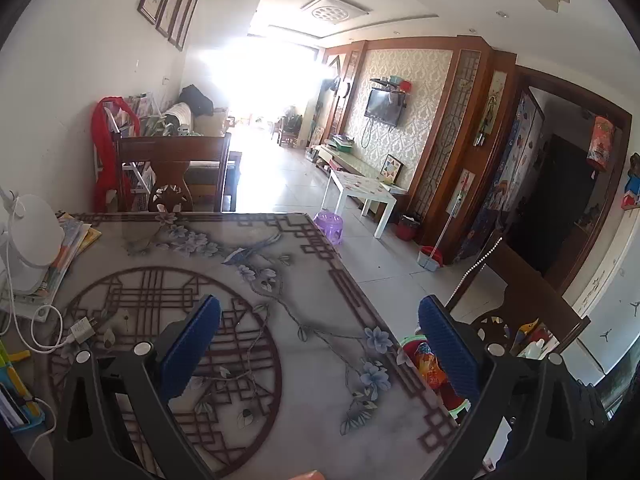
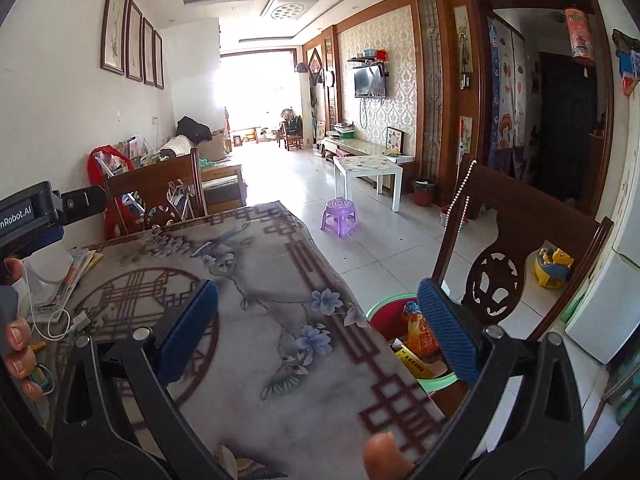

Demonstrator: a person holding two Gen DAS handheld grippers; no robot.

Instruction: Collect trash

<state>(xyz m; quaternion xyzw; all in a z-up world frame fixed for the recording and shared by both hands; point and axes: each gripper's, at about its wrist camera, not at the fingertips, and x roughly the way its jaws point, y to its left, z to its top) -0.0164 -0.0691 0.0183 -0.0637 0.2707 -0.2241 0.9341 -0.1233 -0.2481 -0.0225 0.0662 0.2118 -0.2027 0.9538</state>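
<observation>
1. My left gripper (image 1: 320,344): blue pads spread wide, nothing between them. It hangs over the table (image 1: 304,312), above the flower-and-lattice print.

2. My right gripper (image 2: 316,328): pads likewise spread apart, empty. It hangs over the near right part of the table, and its right pad stands in front of the bin (image 2: 400,312).

3. Bin: red with a green rim, on the floor just beside the table's near right edge, close to a dark chair (image 2: 504,256). In the left view the bin (image 1: 412,344) is partly hidden by the right pad.

4. Trash (image 2: 420,332): an orange wrapper standing up in the bin, with a yellow packet (image 2: 412,364) lying nearer beside it. Only the orange wrapper (image 1: 430,364) shows in the left view.

5. Left edge of table: a white lamp (image 1: 32,236), a stack of books (image 1: 72,240) under and beside it, and a white cable with plug (image 1: 80,330) nearer.

6. Far side of table: a second dark chair (image 1: 176,168).

7. Floor beyond: a purple stool (image 2: 339,216), further off a white low table (image 2: 372,172). A string of beads (image 2: 460,192) hangs on the near chair's back.

8. My left hand (image 2: 18,340) shows at the left border of the right view, fingers wrapped on its gripper's handle.
</observation>
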